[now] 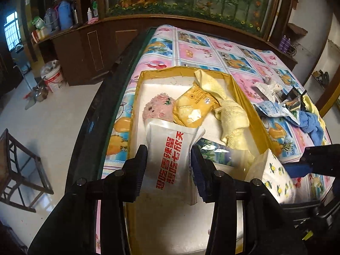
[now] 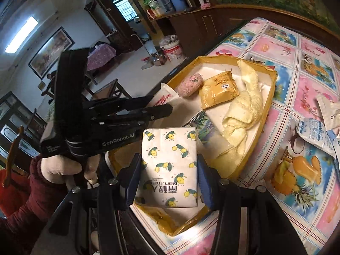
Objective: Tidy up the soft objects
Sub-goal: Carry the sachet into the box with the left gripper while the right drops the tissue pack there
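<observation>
Two grippers over one shallow yellow-walled box [image 1: 248, 97] on a table with a fruit-print cloth [image 1: 197, 48].

Left gripper [image 1: 170, 165]: jaws clamped on one white snack packet [image 1: 170, 155] with red Chinese lettering, held above the near end of the box. Right gripper [image 2: 170, 180]: jaws clamped on one white tissue pack [image 2: 170, 165] printed with lemons, held over the box's near corner.

Inside the box, counted:
- one pink fuzzy roll [image 1: 158, 107], against the left wall
- one orange packet [image 1: 193, 108], just beside the roll and touching it
- one pale yellow towel [image 1: 229, 114], crumpled, partly draped over the orange packet
- one flat packet with a leafy print [image 1: 214, 150], near the towel, mostly hidden

Outside the box, on the cloth to the right:
- one blue cloth [image 1: 312, 127]
- several crumpled white and blue-printed wrappers [image 1: 272, 104], exact number unclear
</observation>
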Demonstrator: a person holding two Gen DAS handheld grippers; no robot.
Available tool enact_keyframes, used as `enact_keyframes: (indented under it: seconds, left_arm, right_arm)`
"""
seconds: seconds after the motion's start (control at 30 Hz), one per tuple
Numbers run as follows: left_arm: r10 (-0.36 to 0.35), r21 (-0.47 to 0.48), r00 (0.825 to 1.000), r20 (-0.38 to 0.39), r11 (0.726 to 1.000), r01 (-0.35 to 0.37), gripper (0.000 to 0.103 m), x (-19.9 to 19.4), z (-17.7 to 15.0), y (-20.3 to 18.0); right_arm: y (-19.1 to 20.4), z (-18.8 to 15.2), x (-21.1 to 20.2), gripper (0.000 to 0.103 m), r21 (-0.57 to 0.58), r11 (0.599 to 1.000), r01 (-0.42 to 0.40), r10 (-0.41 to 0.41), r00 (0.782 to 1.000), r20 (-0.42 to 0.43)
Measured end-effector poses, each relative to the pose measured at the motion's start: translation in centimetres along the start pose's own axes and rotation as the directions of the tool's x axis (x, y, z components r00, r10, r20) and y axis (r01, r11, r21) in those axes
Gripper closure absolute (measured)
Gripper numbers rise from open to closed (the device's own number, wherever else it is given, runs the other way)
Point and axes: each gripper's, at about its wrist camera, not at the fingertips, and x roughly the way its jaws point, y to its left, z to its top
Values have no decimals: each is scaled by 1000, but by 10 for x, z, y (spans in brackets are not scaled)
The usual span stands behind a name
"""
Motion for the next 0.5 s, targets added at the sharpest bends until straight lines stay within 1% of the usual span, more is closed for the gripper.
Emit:
enact_keyframes:
  seconds: [0.03,0.1,0.17,0.27,0.3,0.37,0.4,0.5]
  left_arm:
    - [1,-13,1000,2,1000,-1,60,1,0,5]
    - [-29,-37,1000,10,999,29,52,0,0,10]
    - [-39,-56,999,23,998,40,49,-2,-1,14]
    - [-45,-77,999,30,996,47,48,-4,-1,17]
    - [-48,-80,998,29,995,50,48,-5,-2,18]
    - [-45,-72,999,20,996,46,48,-5,-3,17]
    - [-38,-66,999,13,997,38,48,-4,-4,15]
    - [-22,-48,1000,4,999,22,48,-5,-5,10]
  right_arm:
    - [1,0,8,54,-7,1000,8,-8,1000,-13]
    - [-1,2,23,54,2,1000,8,-8,999,-39]
    - [-3,2,34,52,-4,1000,20,-20,999,-49]
    - [-2,4,45,50,-28,997,75,-76,996,-40]
    - [-3,4,47,47,-24,997,78,-79,996,-38]
    - [-7,7,47,42,-6,998,59,-59,998,-30]
    - [-7,8,46,39,-2,999,51,-52,998,-24]
    - [-10,9,37,38,16,999,39,-39,999,-7]
